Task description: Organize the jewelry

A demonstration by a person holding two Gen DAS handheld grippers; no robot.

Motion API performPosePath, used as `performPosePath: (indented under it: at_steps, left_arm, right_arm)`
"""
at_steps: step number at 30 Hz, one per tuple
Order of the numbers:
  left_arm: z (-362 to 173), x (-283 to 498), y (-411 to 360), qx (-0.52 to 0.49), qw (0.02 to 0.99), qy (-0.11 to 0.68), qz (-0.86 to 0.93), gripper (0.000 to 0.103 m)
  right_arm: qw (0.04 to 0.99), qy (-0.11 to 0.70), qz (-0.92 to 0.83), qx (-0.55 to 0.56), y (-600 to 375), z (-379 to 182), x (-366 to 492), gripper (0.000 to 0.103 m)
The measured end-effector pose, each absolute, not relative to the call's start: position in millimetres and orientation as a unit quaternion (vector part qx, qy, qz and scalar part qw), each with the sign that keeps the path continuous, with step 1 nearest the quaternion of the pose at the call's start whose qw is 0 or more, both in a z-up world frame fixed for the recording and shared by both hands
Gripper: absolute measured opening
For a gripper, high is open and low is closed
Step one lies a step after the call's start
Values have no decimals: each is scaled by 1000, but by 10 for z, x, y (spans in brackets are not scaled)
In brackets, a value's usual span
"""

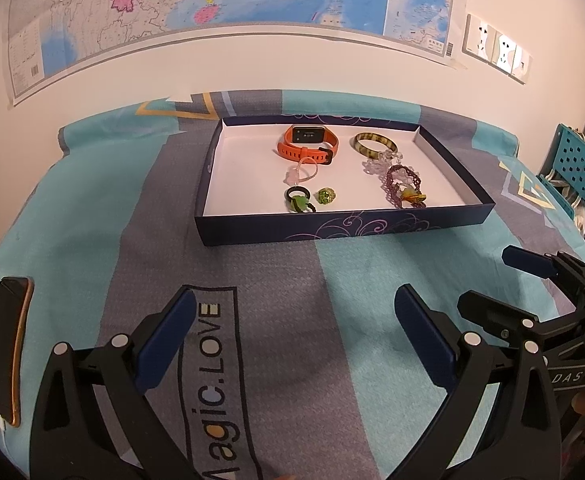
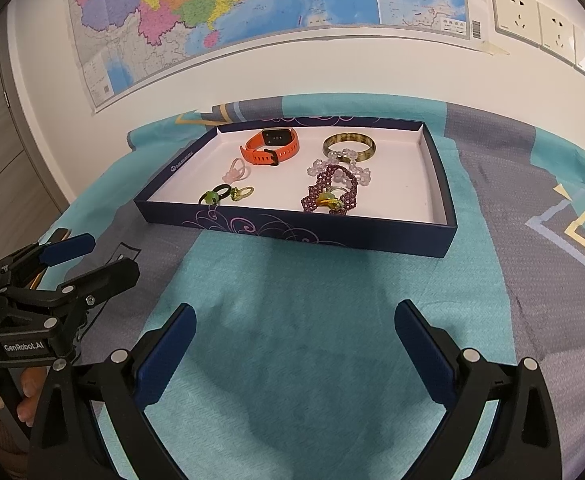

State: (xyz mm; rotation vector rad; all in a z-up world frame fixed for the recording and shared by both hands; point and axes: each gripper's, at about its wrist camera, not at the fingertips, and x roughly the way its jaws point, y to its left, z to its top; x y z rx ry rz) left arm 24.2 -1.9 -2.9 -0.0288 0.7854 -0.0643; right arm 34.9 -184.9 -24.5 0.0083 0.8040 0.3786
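A shallow dark blue box (image 1: 344,227) (image 2: 292,234) with a white floor lies on the bed ahead of both grippers. In it are an orange watch (image 1: 307,145) (image 2: 270,146), a mottled bangle (image 1: 374,144) (image 2: 348,145), a pink bead bracelet (image 1: 302,174) (image 2: 236,171), a purple bead bracelet (image 1: 402,186) (image 2: 332,192), clear beads (image 1: 376,164) and small green rings (image 1: 298,200) (image 2: 220,196). My left gripper (image 1: 292,336) is open and empty above the bedspread, well short of the box. My right gripper (image 2: 294,344) is open and empty too.
A dark phone (image 1: 6,348) lies on the bed at the left. A teal perforated chair (image 1: 576,164) stands at the right. A map (image 1: 212,8) and wall sockets (image 2: 532,20) are on the wall behind the bed.
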Motion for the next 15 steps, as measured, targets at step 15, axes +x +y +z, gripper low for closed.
performPosePath:
  at_steps: [15]
  left_arm:
    - [-37, 210, -22, -12, 923, 383, -31, 98]
  right_arm:
    - [903, 387, 184, 5, -1856, -251, 320, 96]
